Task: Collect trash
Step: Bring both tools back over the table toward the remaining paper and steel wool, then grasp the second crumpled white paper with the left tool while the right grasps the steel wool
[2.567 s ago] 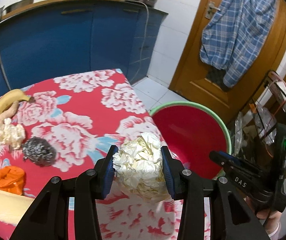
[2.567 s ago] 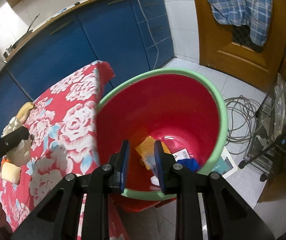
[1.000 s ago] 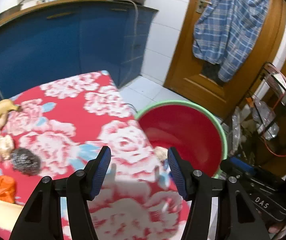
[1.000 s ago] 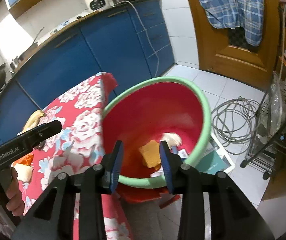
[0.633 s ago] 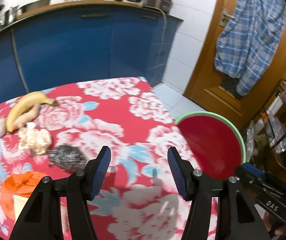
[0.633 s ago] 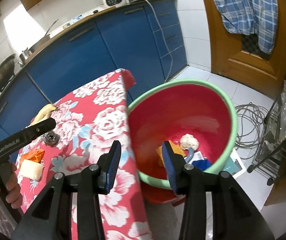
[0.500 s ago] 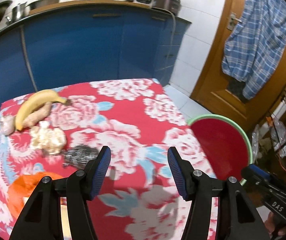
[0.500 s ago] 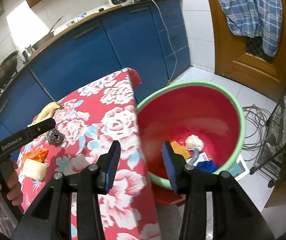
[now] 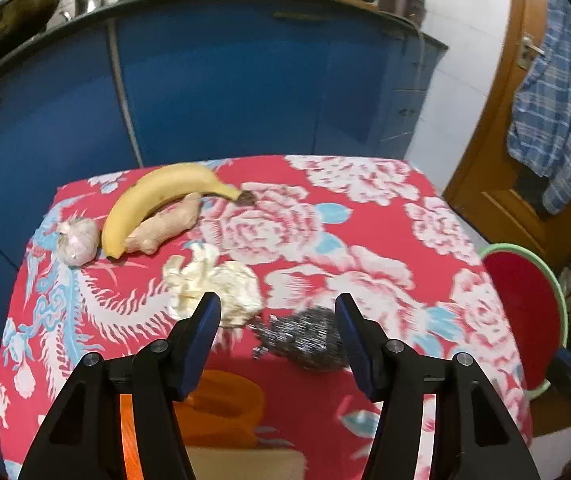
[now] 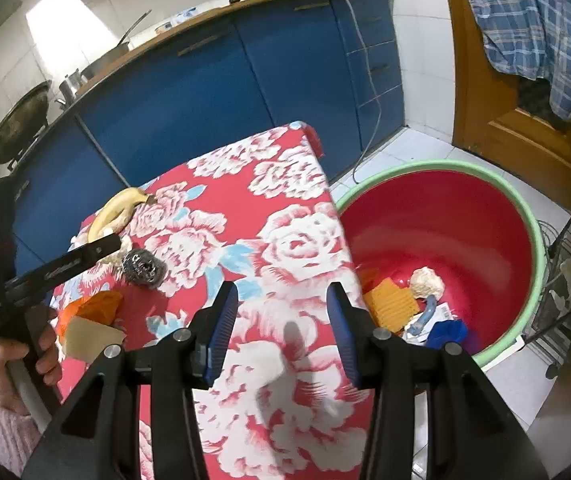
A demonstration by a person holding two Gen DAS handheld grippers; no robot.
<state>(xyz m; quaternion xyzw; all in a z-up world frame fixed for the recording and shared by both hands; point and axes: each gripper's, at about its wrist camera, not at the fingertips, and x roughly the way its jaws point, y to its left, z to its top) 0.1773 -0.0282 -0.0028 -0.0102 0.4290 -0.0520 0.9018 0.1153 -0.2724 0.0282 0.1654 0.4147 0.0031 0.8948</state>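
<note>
My left gripper [image 9: 277, 320] hangs with jaws spread, crumpled paper [image 9: 215, 286] and steel scourer [image 9: 305, 340] just ahead; my right gripper [image 10: 281, 320] is likewise spread.

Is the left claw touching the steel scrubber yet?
Apart. In the right wrist view the left claw ends short of the steel scrubber, with tablecloth showing between them; its fingers stand open.

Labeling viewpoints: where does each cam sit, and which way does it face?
Left wrist: on the left gripper, low over the table, facing the cabinets; own open fingers show.
Right wrist: on the right gripper, higher, at the table edge by the bin; own fingers, left hand show.
Shared: banana, scourer, bin.
</note>
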